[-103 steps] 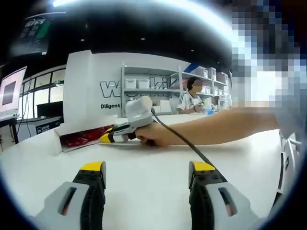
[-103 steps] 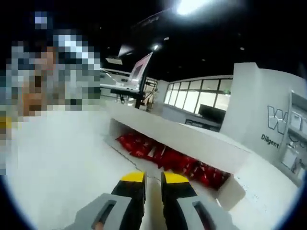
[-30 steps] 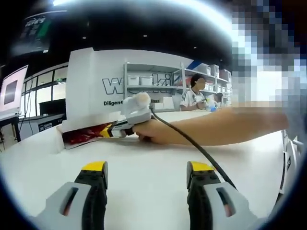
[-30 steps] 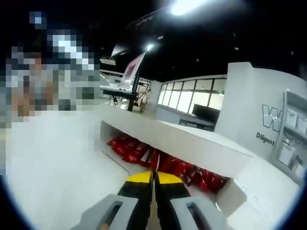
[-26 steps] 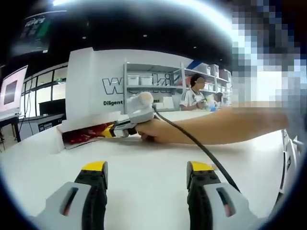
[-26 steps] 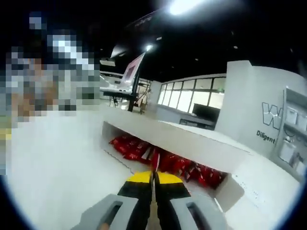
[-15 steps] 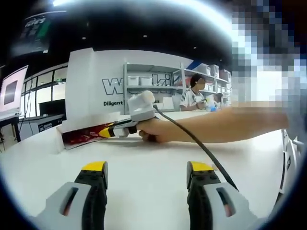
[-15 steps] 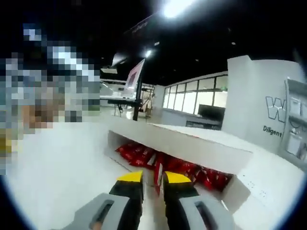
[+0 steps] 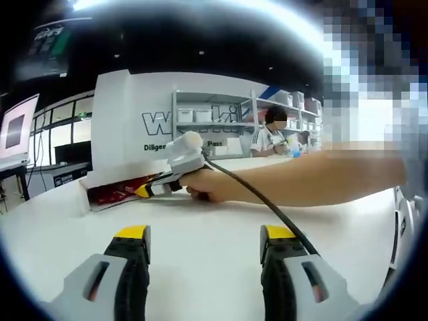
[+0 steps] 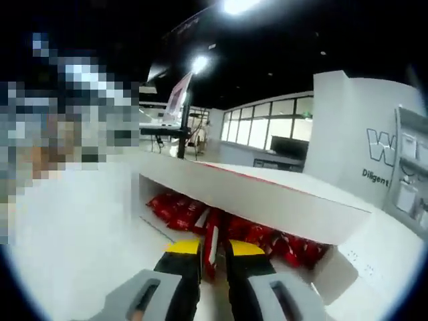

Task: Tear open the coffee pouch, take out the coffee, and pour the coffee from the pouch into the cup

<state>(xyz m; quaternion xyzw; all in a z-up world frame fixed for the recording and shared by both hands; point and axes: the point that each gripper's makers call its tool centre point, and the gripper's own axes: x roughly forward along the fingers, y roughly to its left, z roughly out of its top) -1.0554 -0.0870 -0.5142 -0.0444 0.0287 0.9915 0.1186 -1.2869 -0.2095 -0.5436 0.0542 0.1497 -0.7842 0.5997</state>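
Note:
A white open box (image 10: 267,200) holds several red coffee pouches (image 10: 177,210). Between the two yellow-tipped jaws of my right gripper (image 10: 212,247), just in front of the box, one red coffee pouch (image 10: 212,234) stands edge-on, and the jaws are shut on it. In the left gripper view a hand holds that right gripper (image 9: 175,179), with its tip at the box (image 9: 110,190) at the far left of the white table (image 9: 214,221). My left gripper (image 9: 206,234) hovers low over the table, open, with nothing between its jaws.
The person's forearm (image 9: 314,177) stretches across the table from the right, and a black cable (image 9: 267,207) trails from the right gripper. The box's long flap (image 10: 221,187) overhangs the pouches. Shelves and a seated person (image 9: 271,134) are beyond the table.
The right gripper's jaws, pressed tight together a second ago, now stand slightly apart with a red pouch clamped between them. The left gripper has stayed open and still.

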